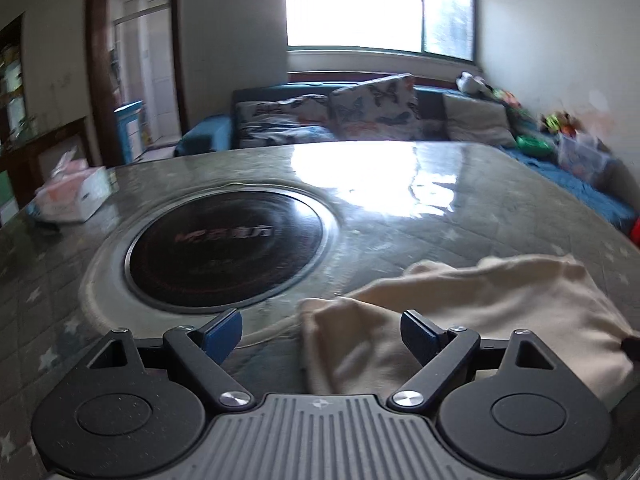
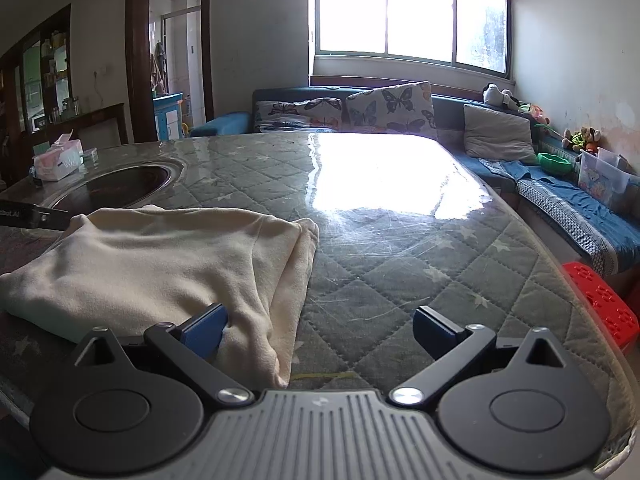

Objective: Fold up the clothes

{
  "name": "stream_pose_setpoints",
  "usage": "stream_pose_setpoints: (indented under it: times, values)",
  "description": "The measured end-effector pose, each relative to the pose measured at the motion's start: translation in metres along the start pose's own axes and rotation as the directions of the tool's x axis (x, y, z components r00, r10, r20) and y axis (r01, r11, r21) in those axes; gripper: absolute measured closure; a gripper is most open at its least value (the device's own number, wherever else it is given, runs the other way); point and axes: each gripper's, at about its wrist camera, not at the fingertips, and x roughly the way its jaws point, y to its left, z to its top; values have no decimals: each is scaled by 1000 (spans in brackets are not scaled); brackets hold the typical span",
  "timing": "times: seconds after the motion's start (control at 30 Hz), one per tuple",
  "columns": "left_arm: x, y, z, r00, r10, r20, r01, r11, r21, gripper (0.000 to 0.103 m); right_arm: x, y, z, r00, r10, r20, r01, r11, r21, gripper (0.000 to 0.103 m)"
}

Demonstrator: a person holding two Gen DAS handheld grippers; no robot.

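A: Where is the cream garment [image 2: 160,264]?
B: Folded on the quilted table [image 2: 420,264] — ahead-left of the right gripper [image 2: 320,330], ahead-right of the left gripper [image 1: 322,334].
A: The tongs?
B: Both spread wide — grasping nothing.

left gripper [image 1: 322,334]: fingers spread wide | right gripper [image 2: 320,330]: fingers spread wide

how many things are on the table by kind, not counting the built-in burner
cream garment: 1
tissue box: 1
hand-held gripper, both open over the table: 2, left and right
total: 4
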Motion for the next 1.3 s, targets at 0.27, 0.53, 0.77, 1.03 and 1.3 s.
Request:
stream_pose_setpoints:
  times: [0.27, 0.53, 0.77, 1.03, 1.3]
  values:
    - [17, 14, -6, 998, 44, -41, -44, 999, -9, 13, 0, 0, 0, 1000, -1, -1, 1, 1000, -2, 0]
    - [28, 16, 9, 995, 96, -38, -96, 995, 1, 14, -1, 1, 8, 1000, 7, -6, -7, 1000, -22, 0]
    - [36, 20, 12, 993, 104, -48, -104, 995, 6, 12, 7, 5, 35, 1000, 23, -2, -23, 997, -79, 0]
    - [39, 7, 19, 998, 59, -30, -58, 997, 48, 13, 57, 18, 69, 1000, -14, -28, 8, 984, -177, 0]
    - [55, 4, 21, 997, 64, -48, -59, 994, 92, 11, 92, 21, 73, 996, -47, -80, 29, 978, -206, 0]
